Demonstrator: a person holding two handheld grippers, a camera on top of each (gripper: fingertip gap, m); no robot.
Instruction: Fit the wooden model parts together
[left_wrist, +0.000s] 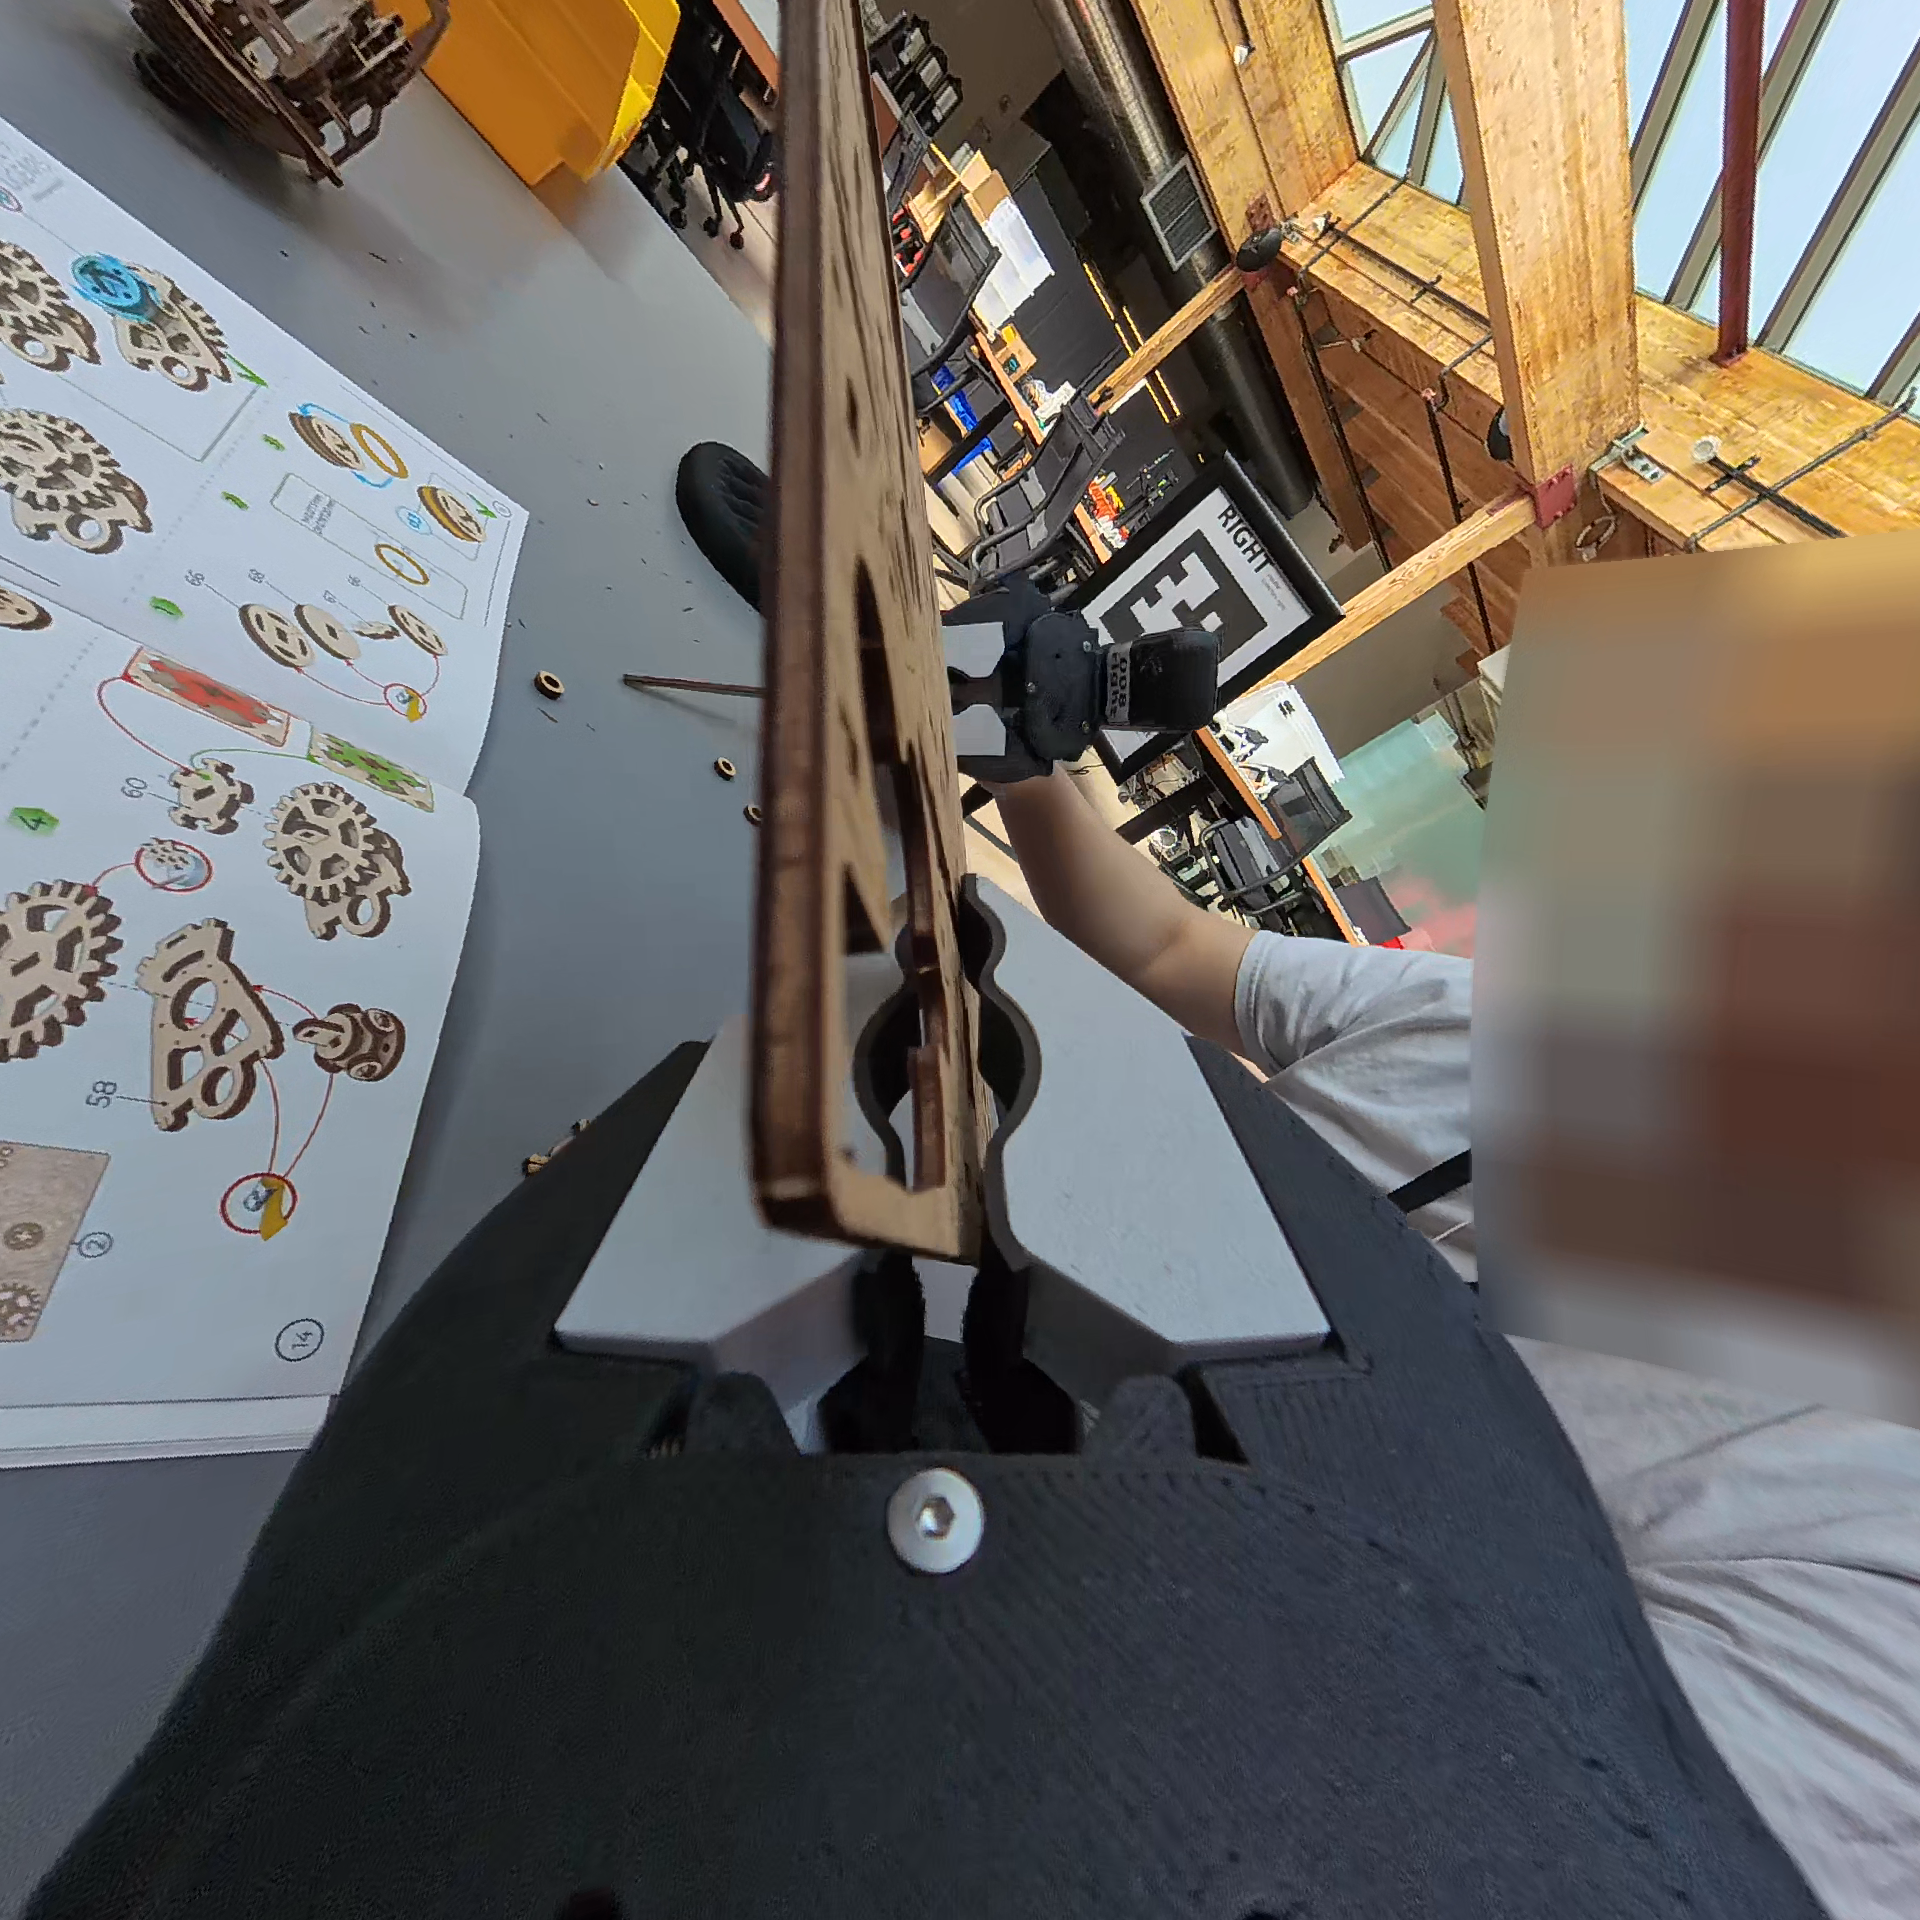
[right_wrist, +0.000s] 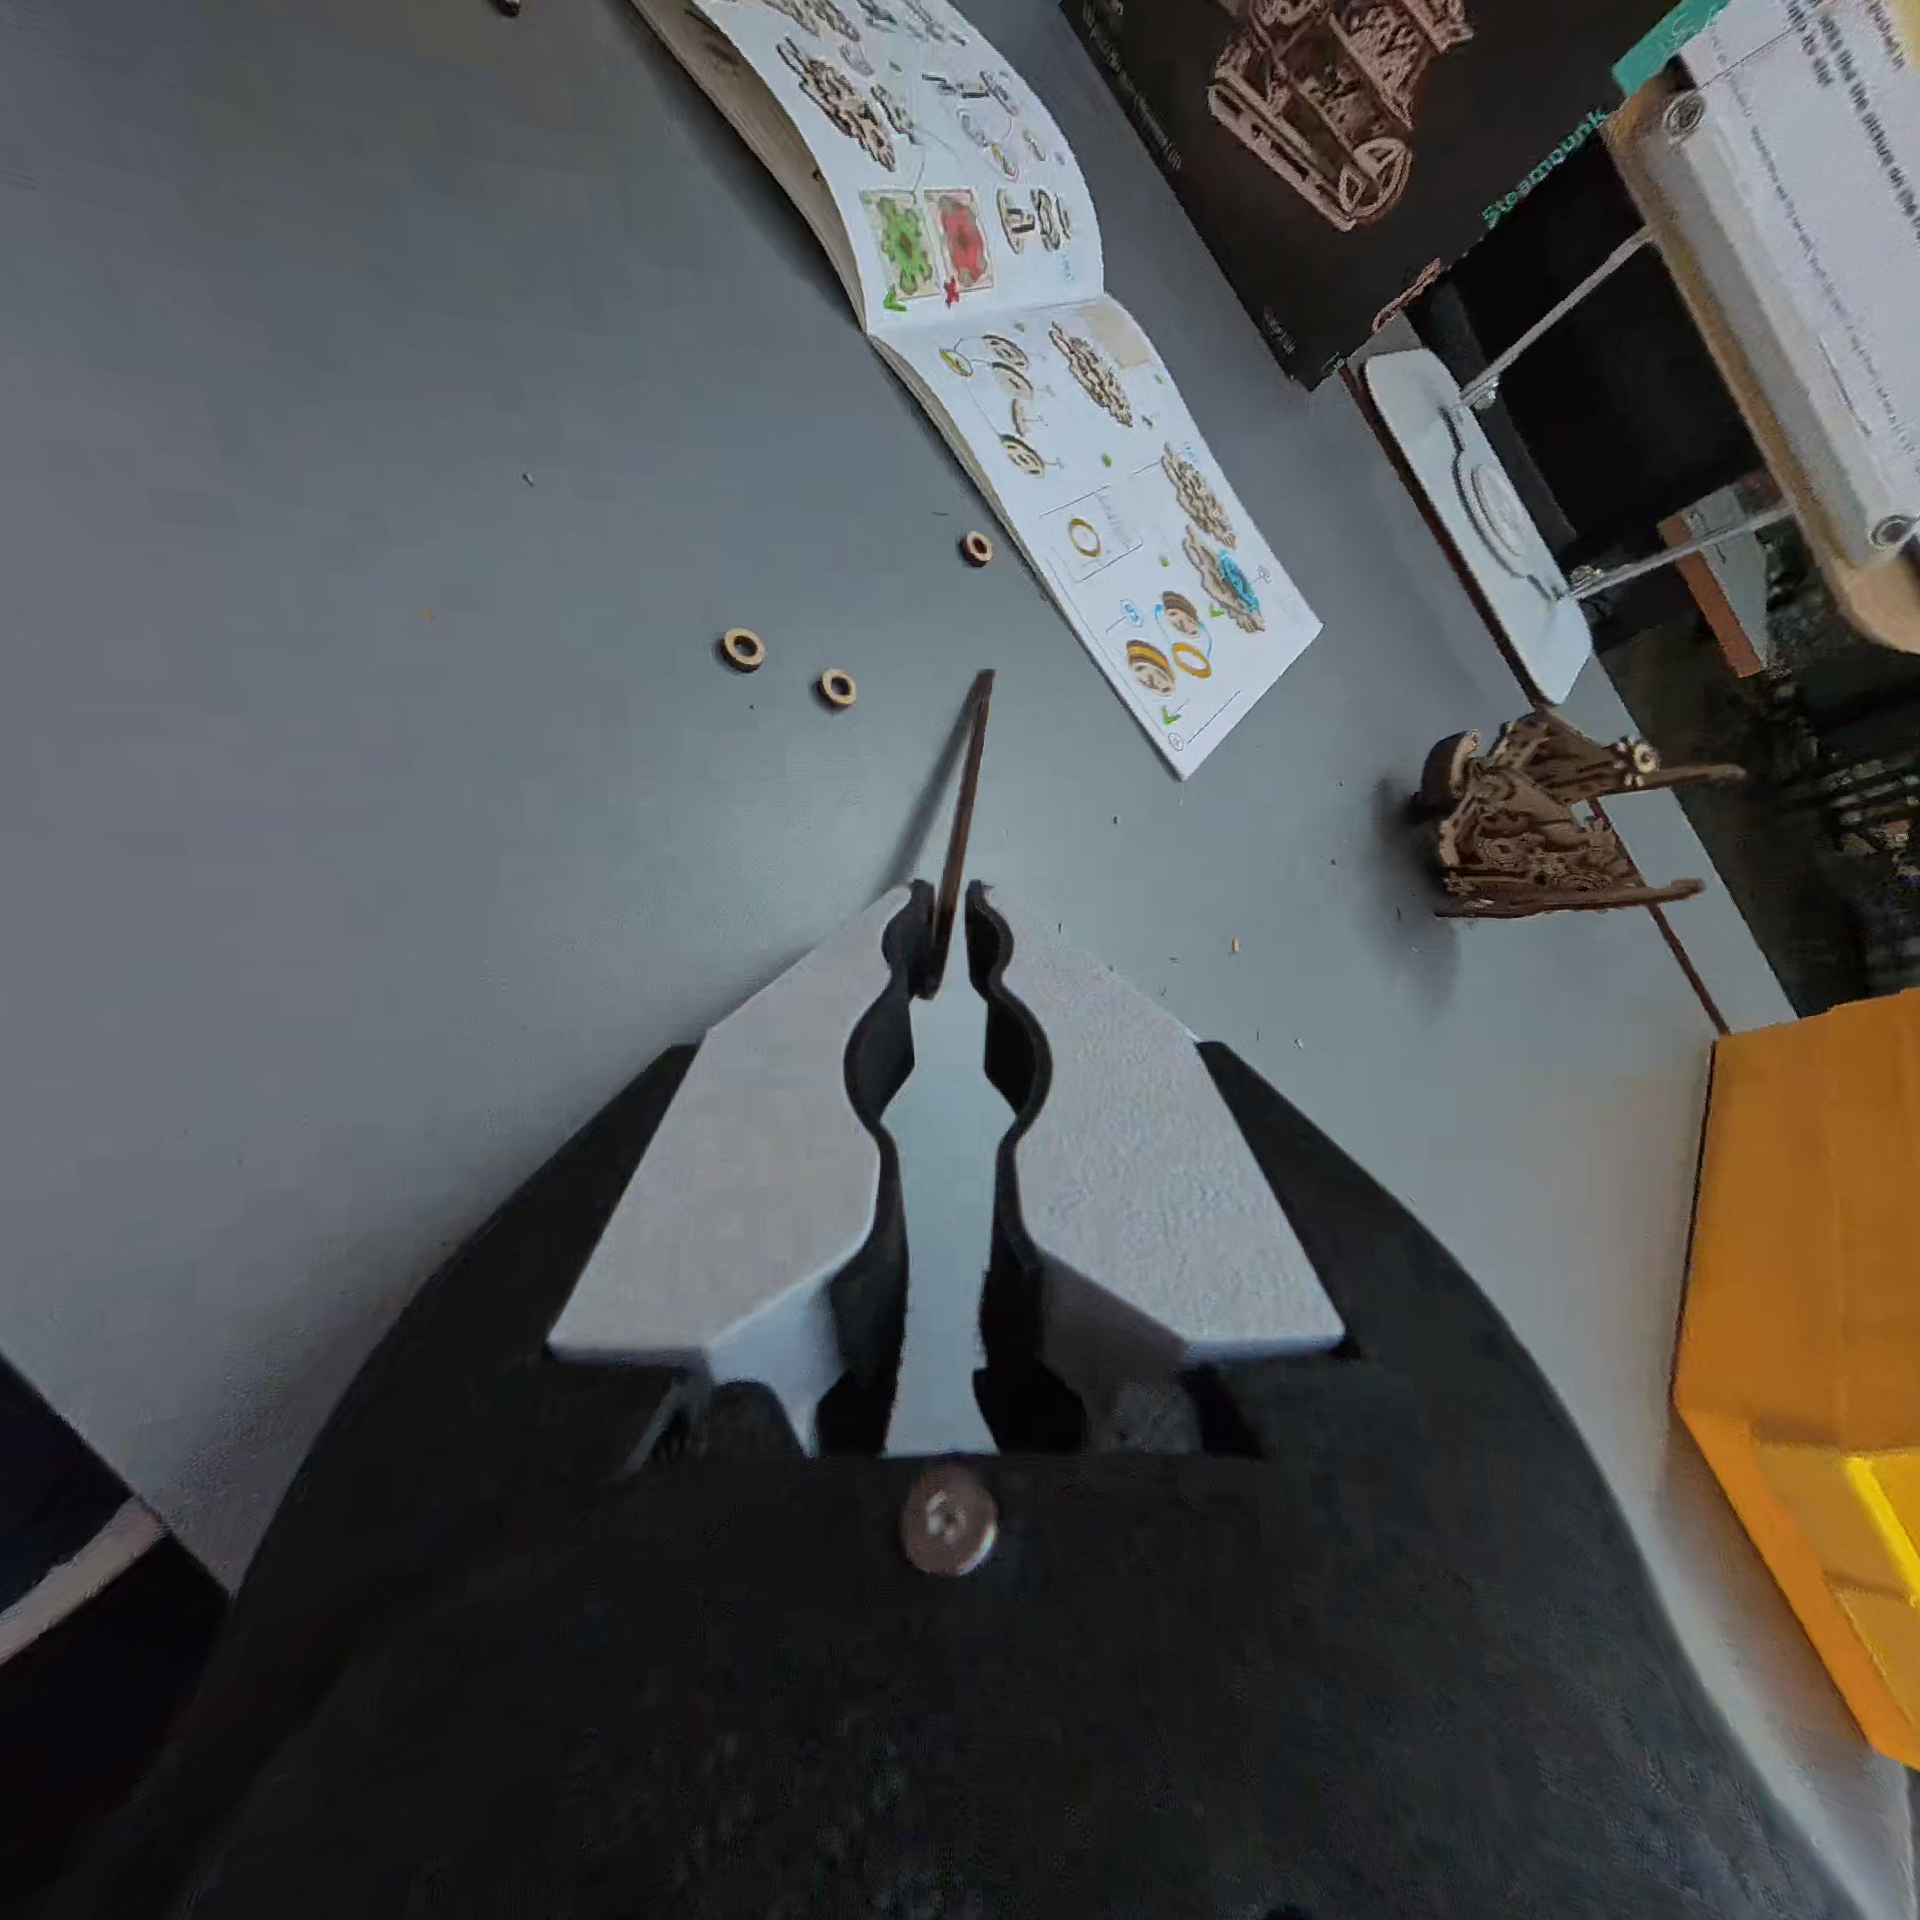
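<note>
My left gripper (left_wrist: 940, 914) is shut on a laser-cut wooden sheet (left_wrist: 842, 520). It holds the sheet upright and edge-on above the grey table (left_wrist: 582, 343), with cut-out openings showing near the jaws. My right gripper (right_wrist: 945, 899) is shut on one end of a thin dark wooden rod (right_wrist: 966, 790). The rod's far tip points down at the table near three small wooden rings (right_wrist: 837, 687). In the left wrist view the right gripper (left_wrist: 971, 696) sits just behind the sheet, and the rod (left_wrist: 686, 684) sticks out to the sheet's left.
An open instruction booklet (right_wrist: 1039, 343) lies on the table (right_wrist: 364, 520); it also shows in the left wrist view (left_wrist: 239, 831). A partly built wooden model (right_wrist: 1527, 821), a dark model box (right_wrist: 1330, 125) and a yellow bin (right_wrist: 1808, 1299) stand along the table edge. A person's sleeve (left_wrist: 1351, 1008) is at the right.
</note>
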